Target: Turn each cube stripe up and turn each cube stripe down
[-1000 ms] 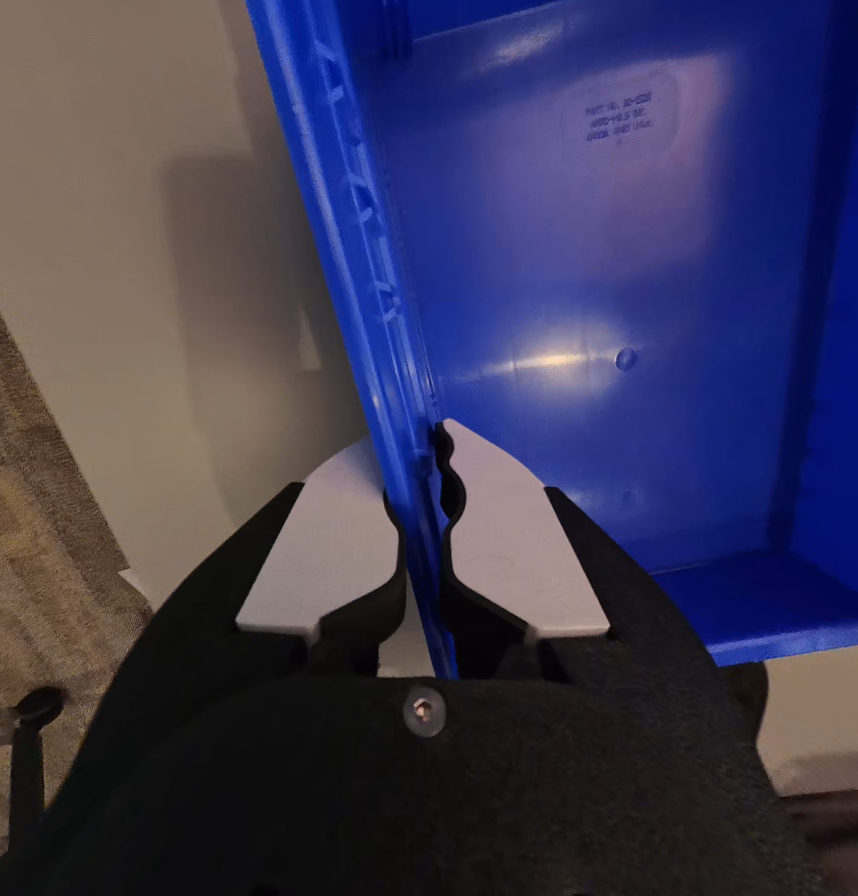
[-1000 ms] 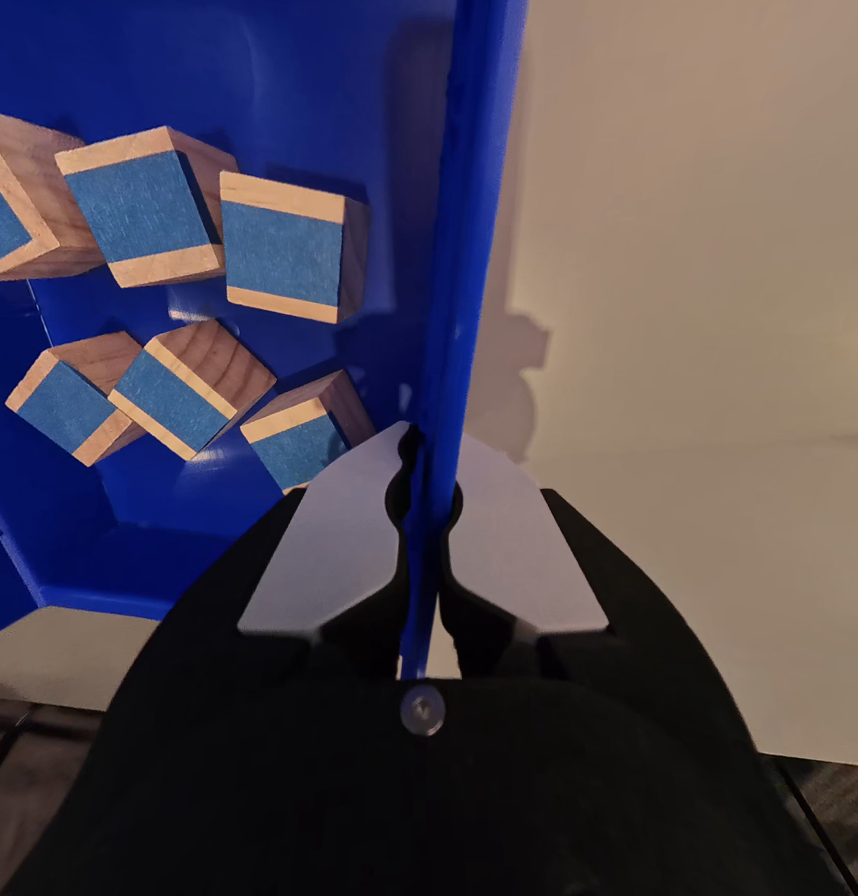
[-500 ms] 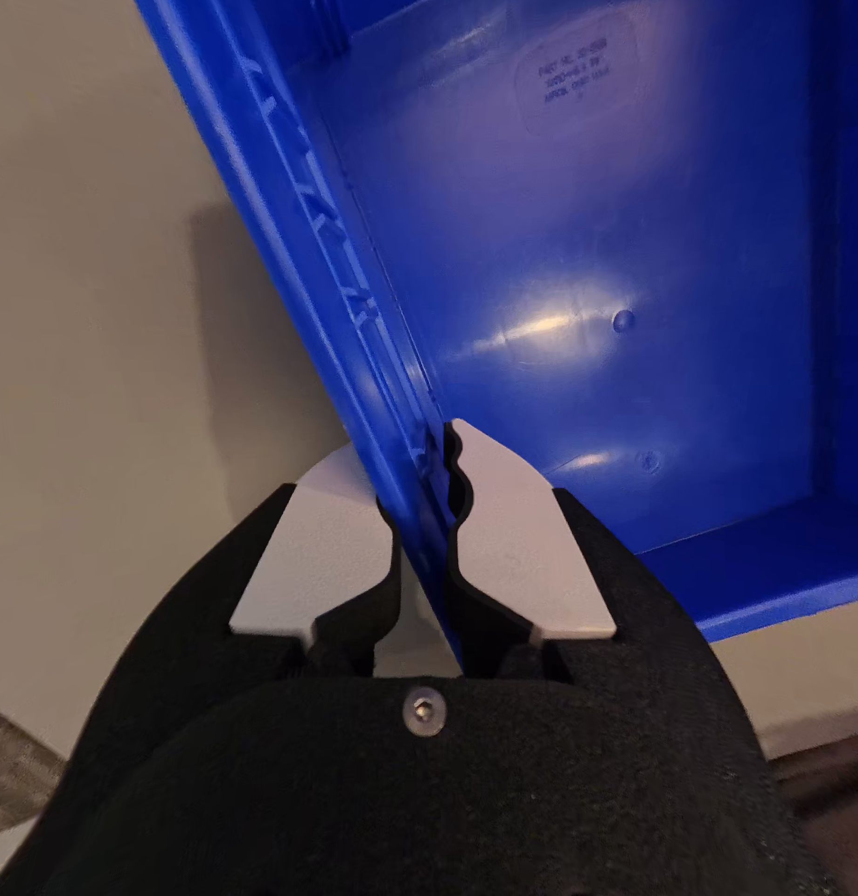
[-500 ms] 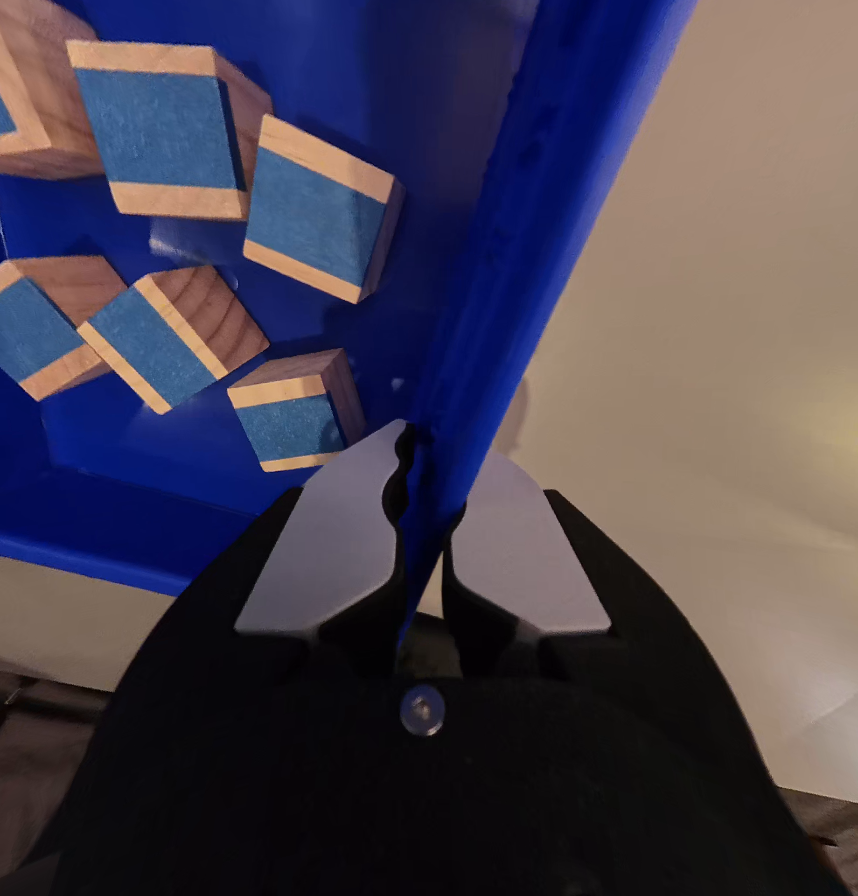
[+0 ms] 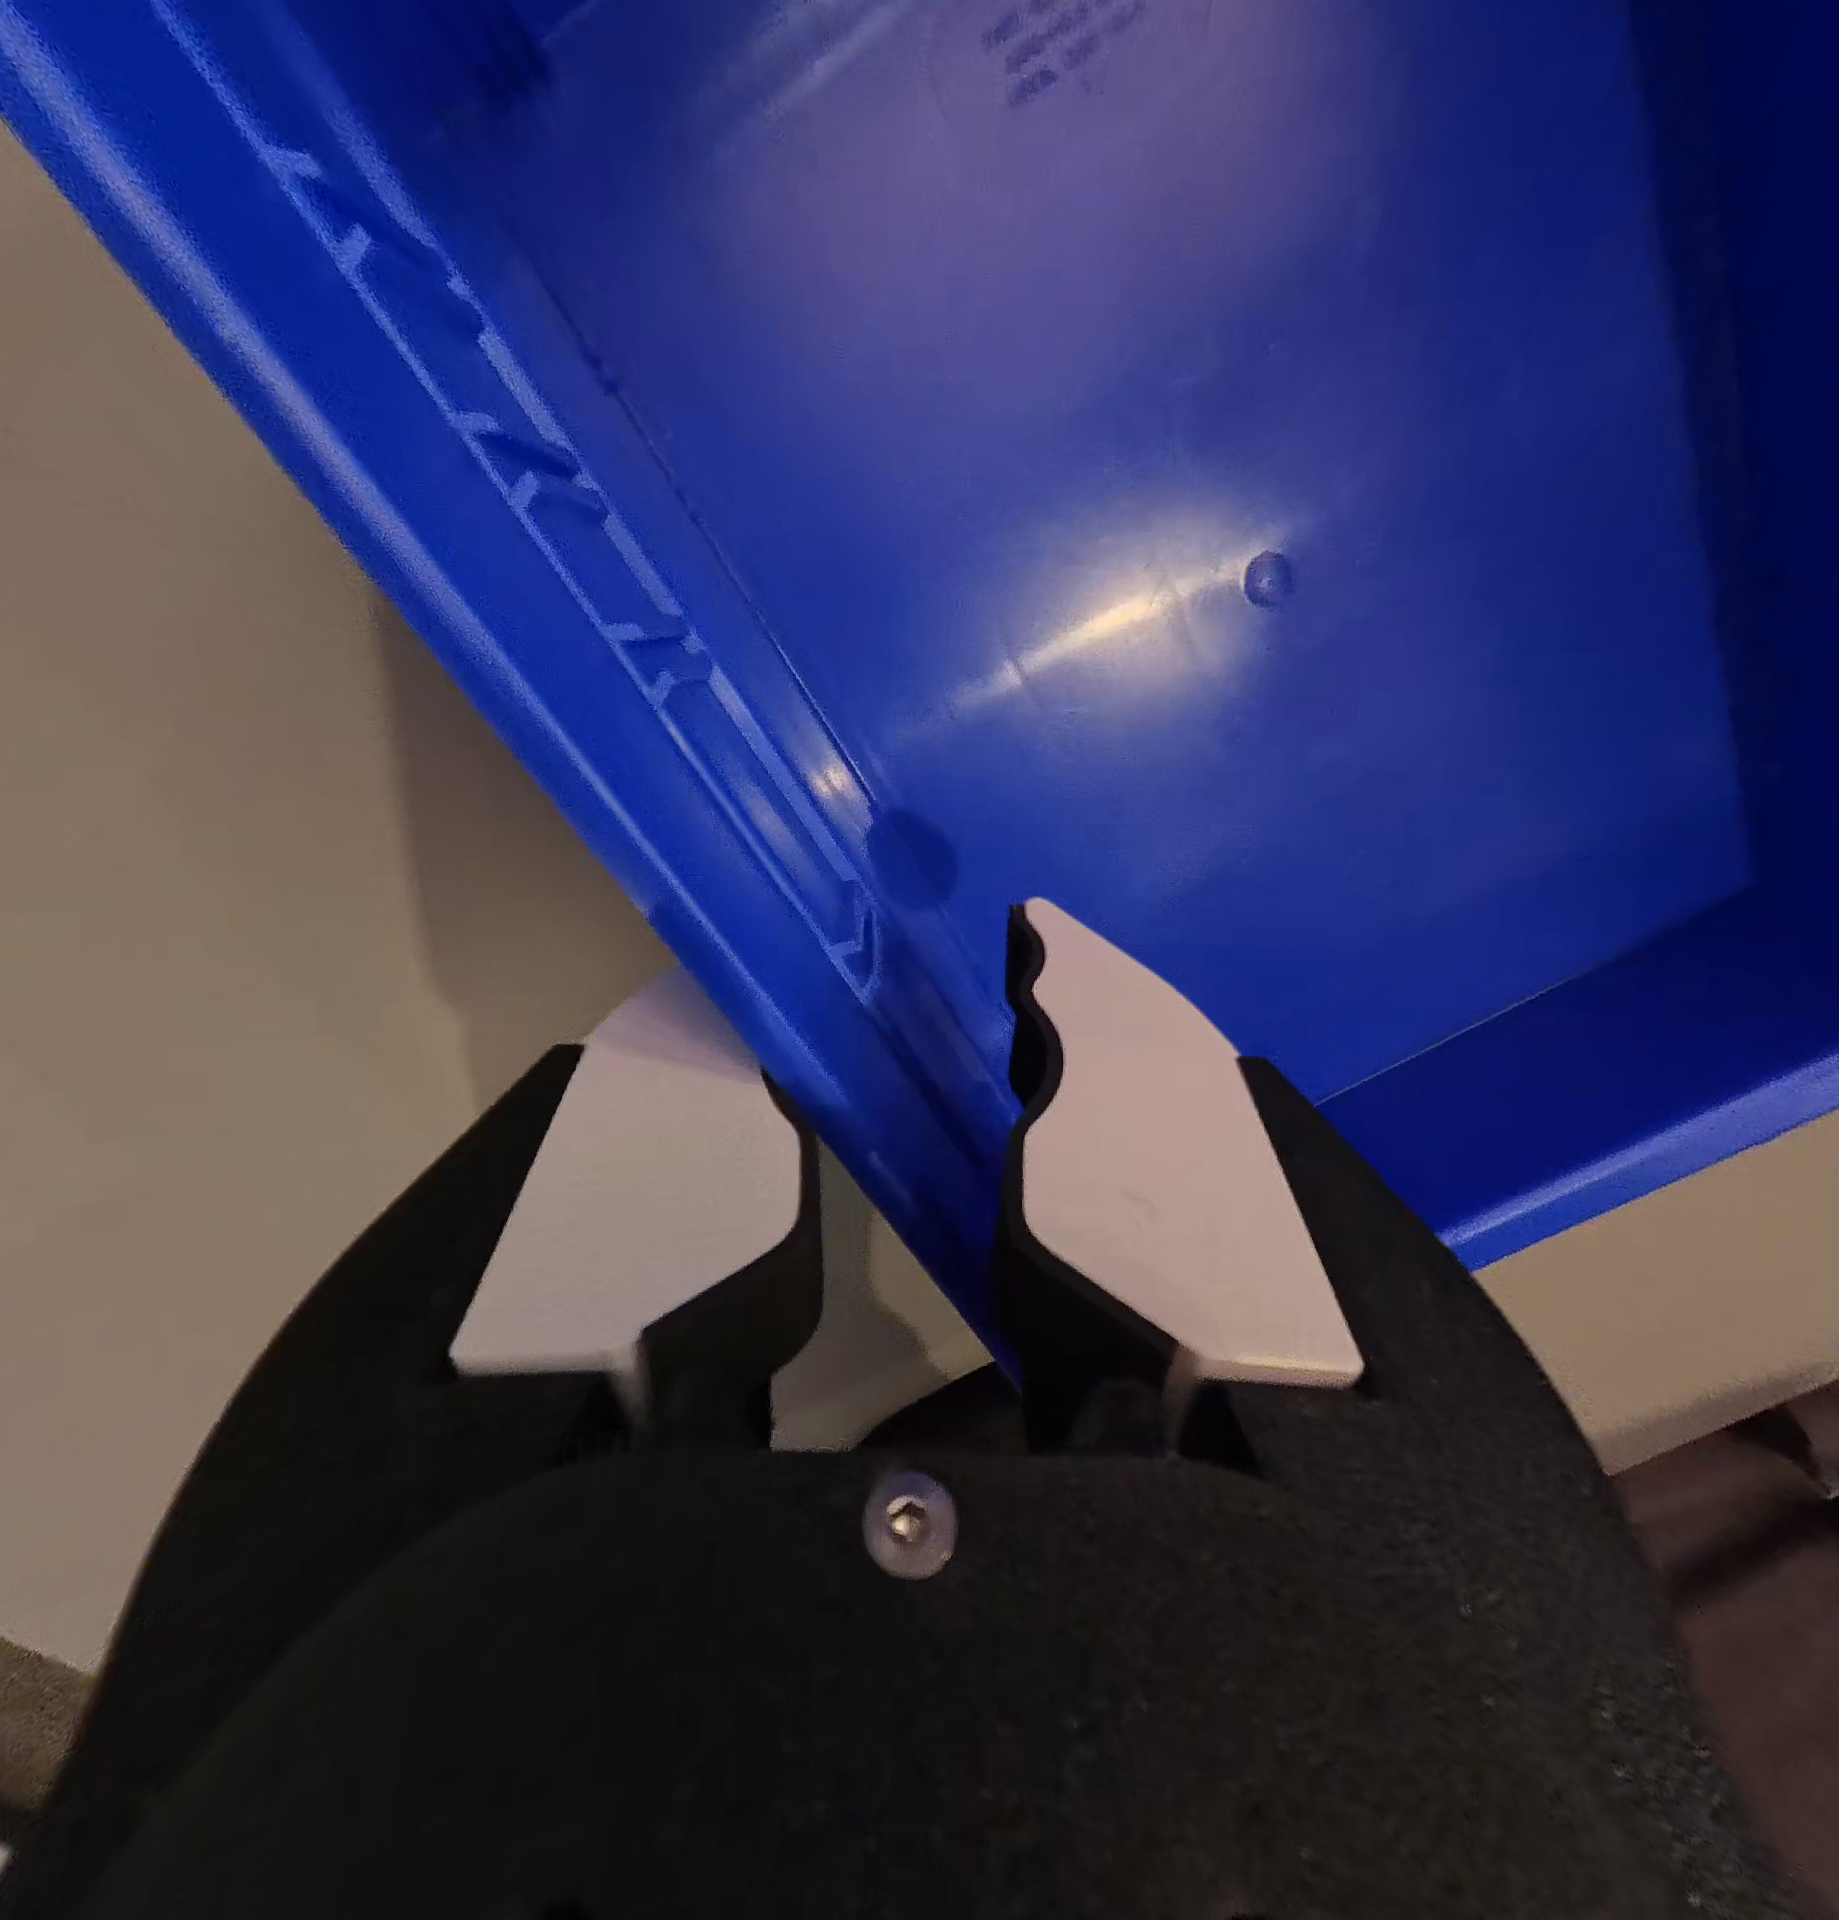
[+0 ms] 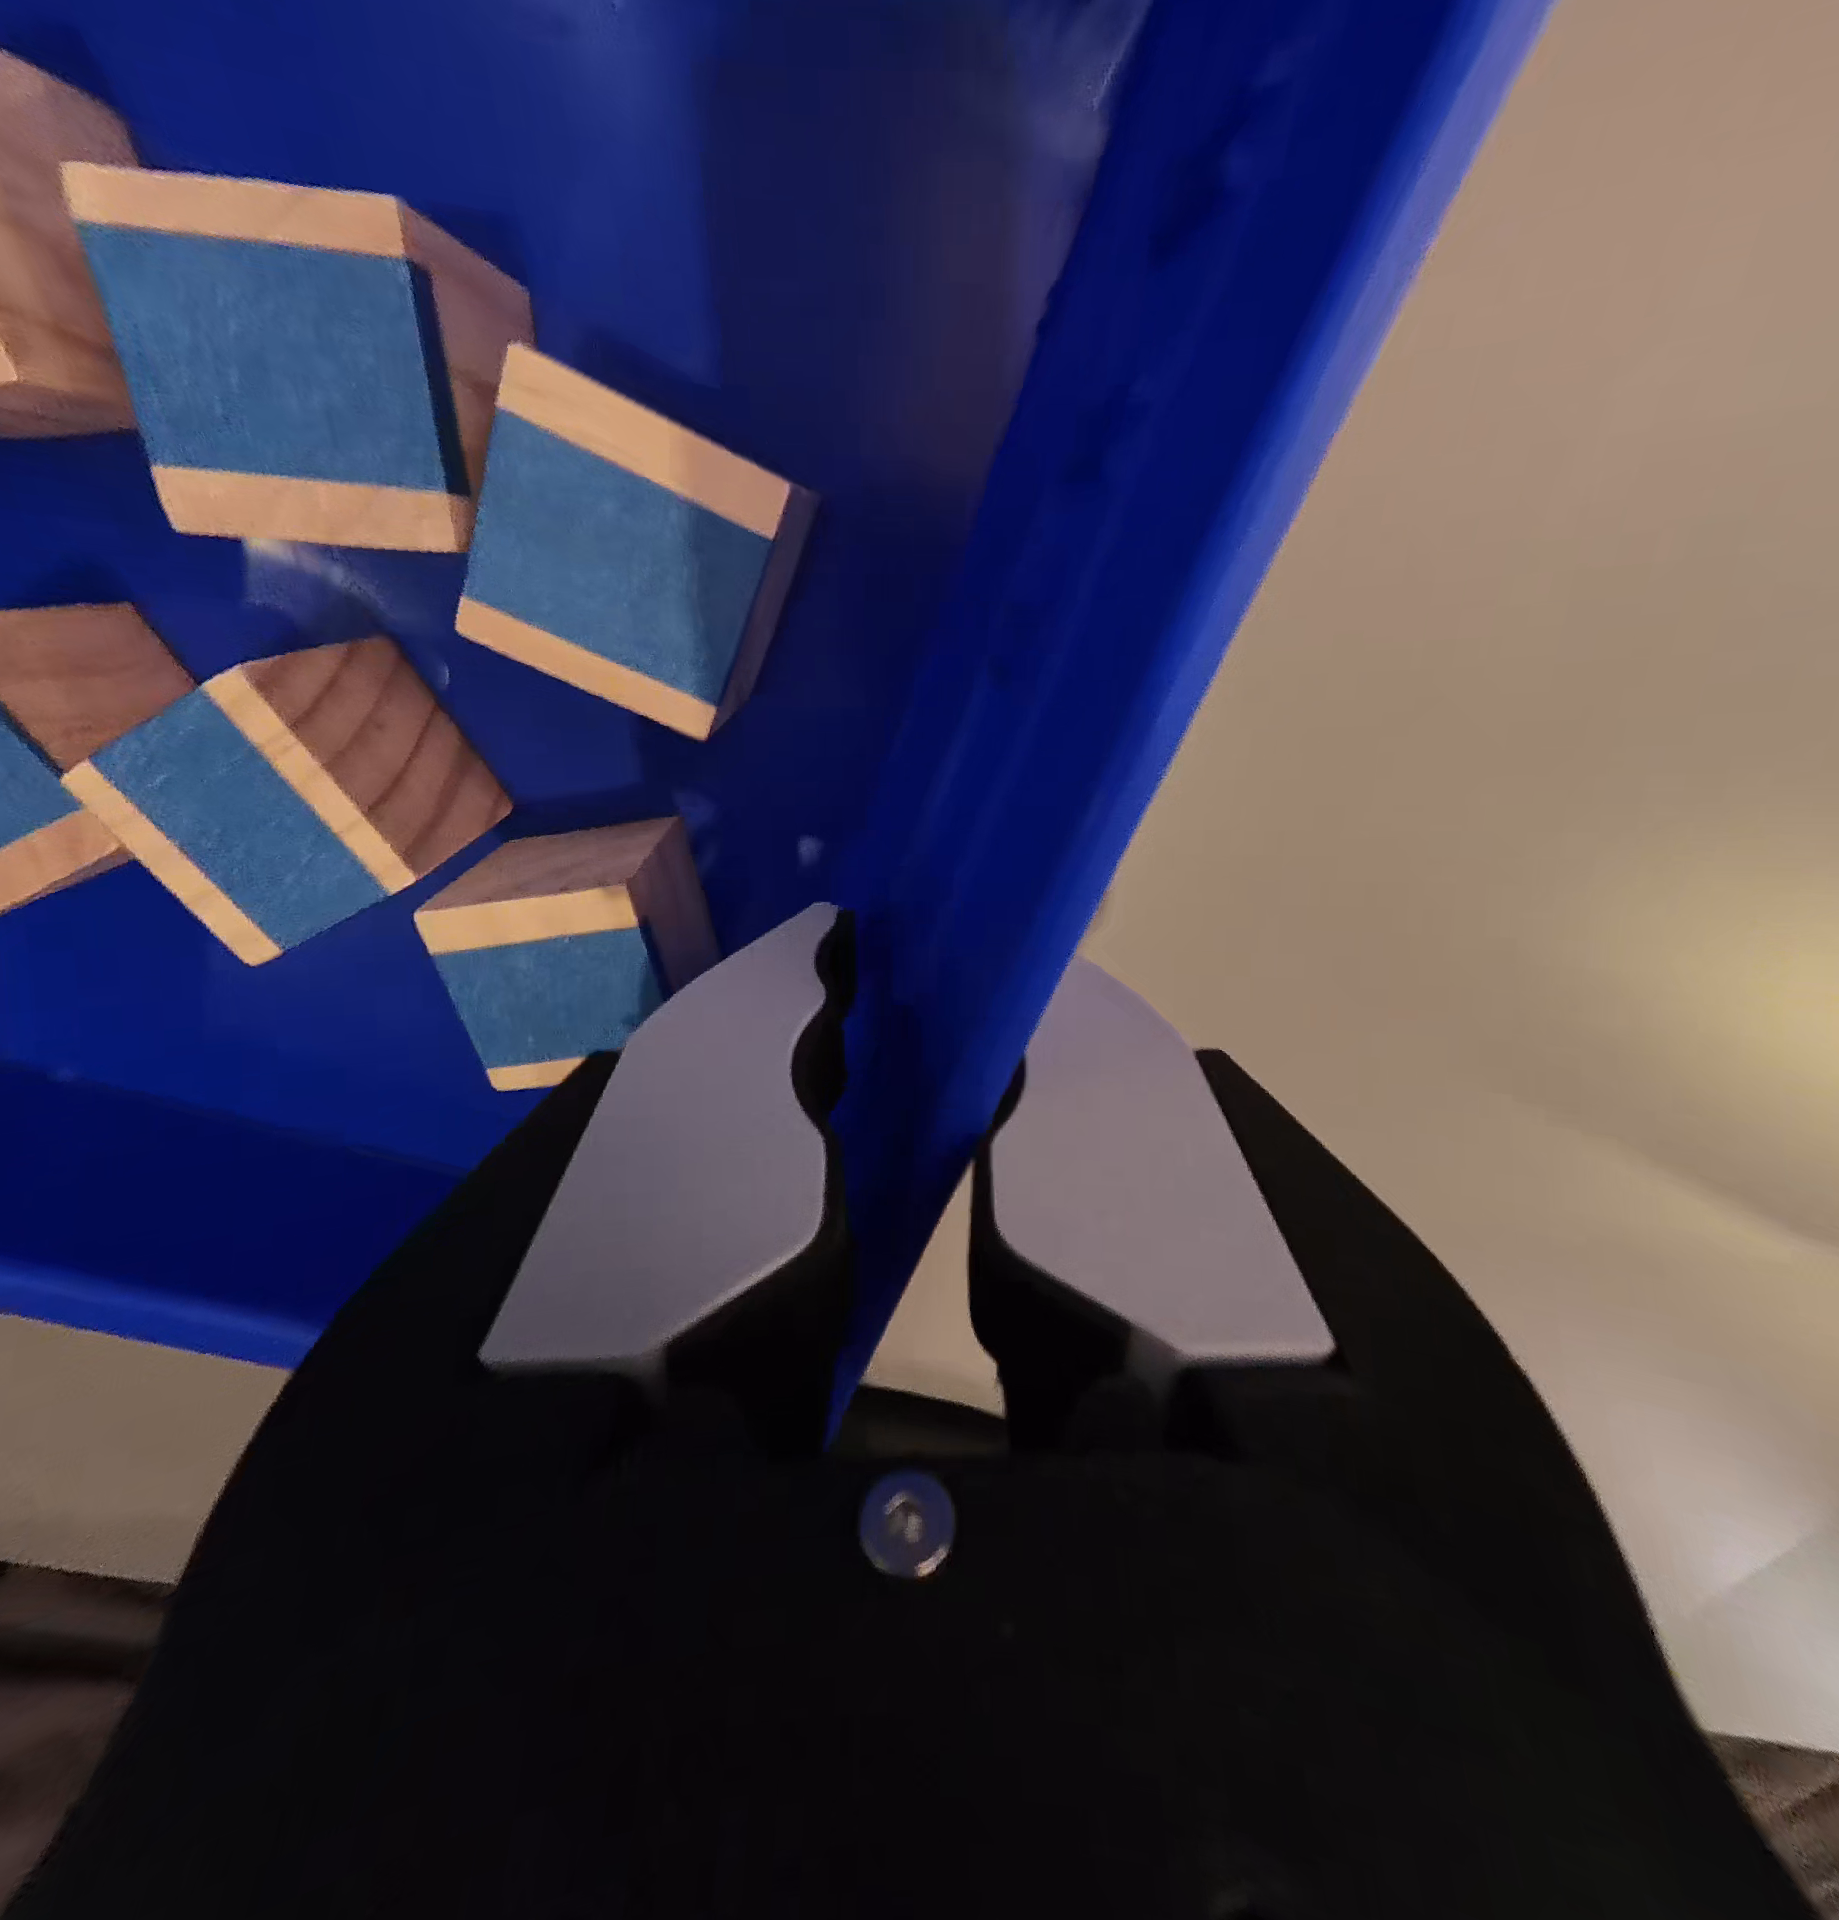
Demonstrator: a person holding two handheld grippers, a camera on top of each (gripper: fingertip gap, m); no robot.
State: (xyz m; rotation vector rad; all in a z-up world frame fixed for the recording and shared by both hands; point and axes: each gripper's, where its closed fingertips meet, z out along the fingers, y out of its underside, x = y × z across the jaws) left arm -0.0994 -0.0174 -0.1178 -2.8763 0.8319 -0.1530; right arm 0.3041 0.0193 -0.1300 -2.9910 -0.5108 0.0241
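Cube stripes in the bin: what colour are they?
Blue stripe across pale wood, clearest in the right wrist view.

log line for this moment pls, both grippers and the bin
left gripper: open astride blue bin left wall | right gripper: astride right wall | wooden cubes: in bin, blue stripes showing

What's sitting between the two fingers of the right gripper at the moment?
In the right wrist view, the blue bin's side wall runs between the right gripper's fingers; the striped wooden cubes lie inside the bin, left of it.

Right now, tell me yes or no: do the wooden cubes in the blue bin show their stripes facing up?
Yes: the cubes seen inside the bin show blue stripes on their top faces.
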